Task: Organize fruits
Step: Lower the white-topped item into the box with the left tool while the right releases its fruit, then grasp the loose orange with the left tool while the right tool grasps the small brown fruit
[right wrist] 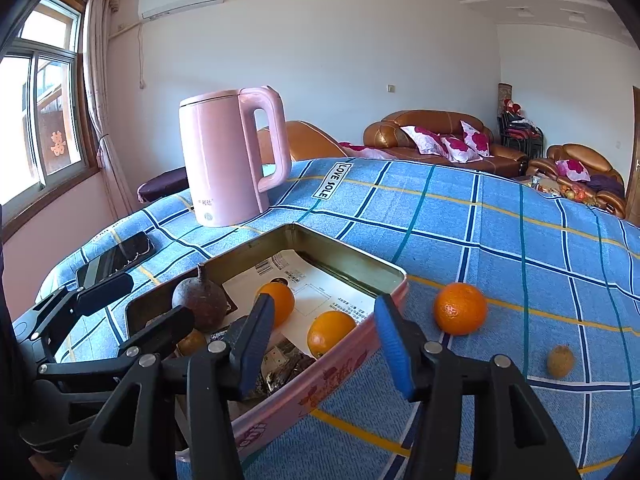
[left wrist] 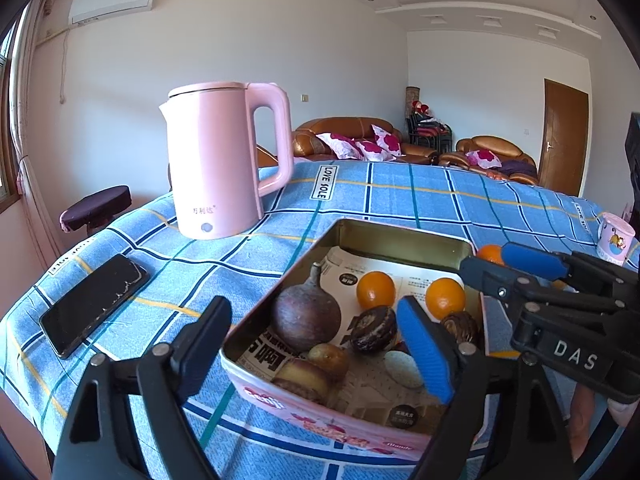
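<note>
Fruits fill a pink tin (left wrist: 320,420) lined with printed paper, sitting on the blue checked tablecloth (right wrist: 500,232): a big purplish-brown round fruit (left wrist: 306,318), two glossy oranges (left wrist: 375,290), dark wrinkled ones and small brownish pieces. Outside, just right of the tin, lie a third orange (right wrist: 460,308) and a small tan fruit (right wrist: 560,360). The left gripper (left wrist: 320,344) straddles the tin's near-left corner, jaws apart and empty; the right gripper (right wrist: 324,340) straddles its right wall, likewise spread. A pink kettle (left wrist: 224,160) stands behind.
</note>
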A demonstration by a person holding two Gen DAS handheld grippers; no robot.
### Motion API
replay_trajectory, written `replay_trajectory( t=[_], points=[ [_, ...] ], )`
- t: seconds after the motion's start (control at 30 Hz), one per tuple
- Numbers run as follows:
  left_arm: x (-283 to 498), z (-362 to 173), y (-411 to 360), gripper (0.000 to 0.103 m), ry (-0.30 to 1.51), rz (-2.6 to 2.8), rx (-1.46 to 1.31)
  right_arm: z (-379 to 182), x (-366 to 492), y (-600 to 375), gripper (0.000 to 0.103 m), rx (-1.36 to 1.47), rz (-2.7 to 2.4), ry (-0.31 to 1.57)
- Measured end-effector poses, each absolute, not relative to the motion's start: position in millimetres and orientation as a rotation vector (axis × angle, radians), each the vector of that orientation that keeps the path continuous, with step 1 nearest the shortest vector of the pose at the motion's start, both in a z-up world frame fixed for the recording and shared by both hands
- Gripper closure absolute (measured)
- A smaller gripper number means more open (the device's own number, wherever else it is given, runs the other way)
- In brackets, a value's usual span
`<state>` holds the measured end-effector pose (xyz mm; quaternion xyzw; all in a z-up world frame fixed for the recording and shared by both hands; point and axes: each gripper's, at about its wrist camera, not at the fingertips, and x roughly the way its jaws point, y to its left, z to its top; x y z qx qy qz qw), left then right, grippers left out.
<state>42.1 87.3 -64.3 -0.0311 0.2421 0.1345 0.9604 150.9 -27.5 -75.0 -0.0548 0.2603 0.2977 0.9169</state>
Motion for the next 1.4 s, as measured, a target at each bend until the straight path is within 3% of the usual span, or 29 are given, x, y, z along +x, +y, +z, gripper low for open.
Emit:
replay_trajectory(
  t=[0.33, 0.83, 1.27, 1.4],
  points=[
    [40.4, -51.3, 72.4, 0.008, 0.463, 0.226, -0.058, -71.6, 146.2, -43.7, 0.04, -0.148, 0.575, 0.503],
    [71.0, -18.6, -0.4, 0.004, 0.437, 0.066, 0.01, -65.2, 183.3, -155.2, 0.04, -0.117, 0.275, 0.556],
    [133.6, -36.3, -37.7, 0.004, 0.545, 0.013, 0.058, -91.9, 215.8, -170.9, 0.04, -0.118, 0.265, 0.729],
    [144.3, -42.8, -46.2, 0.004, 0.567, 0.011, 0.079, -96.8, 222.5, -172.8, 0.047, -0.106, 0.26, 0.766]
  ],
)
